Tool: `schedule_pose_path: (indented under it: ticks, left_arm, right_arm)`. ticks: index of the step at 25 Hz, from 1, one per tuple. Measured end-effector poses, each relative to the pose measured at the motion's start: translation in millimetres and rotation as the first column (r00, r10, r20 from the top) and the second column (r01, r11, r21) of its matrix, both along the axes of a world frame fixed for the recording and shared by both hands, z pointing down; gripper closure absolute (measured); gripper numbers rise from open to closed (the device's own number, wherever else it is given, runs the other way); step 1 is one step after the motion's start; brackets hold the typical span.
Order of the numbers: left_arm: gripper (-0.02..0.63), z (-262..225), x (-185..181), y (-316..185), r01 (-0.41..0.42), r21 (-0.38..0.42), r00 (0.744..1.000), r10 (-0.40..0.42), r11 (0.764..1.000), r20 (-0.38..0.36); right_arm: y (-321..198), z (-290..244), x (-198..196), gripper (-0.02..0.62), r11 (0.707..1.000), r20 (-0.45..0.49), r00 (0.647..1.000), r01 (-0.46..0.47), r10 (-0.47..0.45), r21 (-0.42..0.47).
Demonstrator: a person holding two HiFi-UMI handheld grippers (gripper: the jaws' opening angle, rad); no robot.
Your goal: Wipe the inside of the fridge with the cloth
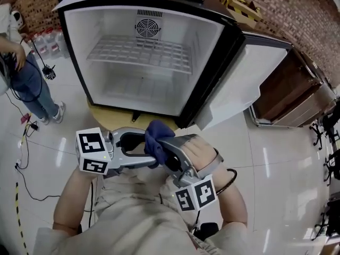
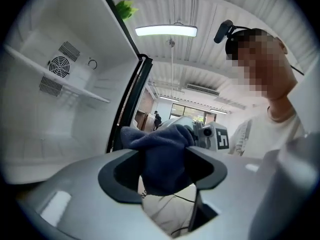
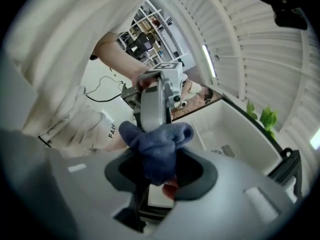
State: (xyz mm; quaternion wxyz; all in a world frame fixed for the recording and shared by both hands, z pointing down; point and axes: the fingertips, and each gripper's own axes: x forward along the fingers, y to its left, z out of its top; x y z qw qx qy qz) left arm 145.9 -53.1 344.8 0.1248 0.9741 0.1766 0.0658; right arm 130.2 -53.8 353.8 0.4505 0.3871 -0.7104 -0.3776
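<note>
Tiled floor (image 1: 276, 163); fridge (image 1: 206, 57) open, wire shelf (image 1: 139, 53) inside; cloth (image 1: 155, 136) in right gripper (image 3: 160, 170).

Workshop hall; brick wall (image 1: 297, 9), ribbed ceiling (image 2: 210, 14)

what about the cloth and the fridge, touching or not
Apart. The head view shows the cloth held in the air, short of the open fridge's front edge.
</note>
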Motion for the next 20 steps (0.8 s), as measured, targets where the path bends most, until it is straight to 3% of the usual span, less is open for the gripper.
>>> schedule_pose_path:
  ticks: [5,8,10,12,15,18,20]
  left_arm:
    - [0.379,8.4,32.7,14.1,-0.021,-0.023,1.000,0.021,1.000,-0.004]
    - [0.471,-1.3,41.7,13.9,-0.022,-0.095,0.998,0.016,0.995,-0.062]
    - [0.486,-17.9,45.2,4.8,0.005,-0.123,0.994,-0.019,0.992,-0.105]
    - [0.489,-46.1,47.7,-15.0,0.090,-0.100,0.981,-0.105,0.991,-0.163]
    - [0.485,-107.2,47.0,-53.3,0.273,-0.011,0.914,-0.263,0.962,-0.308]
    - [0.482,-158.6,61.5,-100.6,0.456,0.021,0.825,-0.414,0.890,-0.383]
    - [0.482,-174.9,81.4,-129.5,0.536,0.064,0.785,-0.469,0.842,-0.405]
  right_arm:
    - [5.9,6.8,16.0,0.385,0.999,-0.007,1.000,-0.004,0.005,0.043]
    - [9.2,-6.4,28.5,0.322,0.995,0.053,0.998,-0.029,0.024,0.091]
    - [15.3,-24.2,43.7,0.279,0.986,0.109,0.993,-0.063,0.046,0.153]
    - [25.9,-42.5,65.4,0.267,0.974,0.198,0.979,-0.096,0.055,0.206]
    - [41.8,-49.4,88.2,0.267,0.976,0.363,0.931,-0.115,0.042,0.182]
    - [43.8,-35.0,96.0,0.268,0.983,0.403,0.913,-0.131,0.068,0.130]
    - [44.6,-26.8,94.6,0.268,0.985,0.402,0.912,-0.137,0.084,0.105]
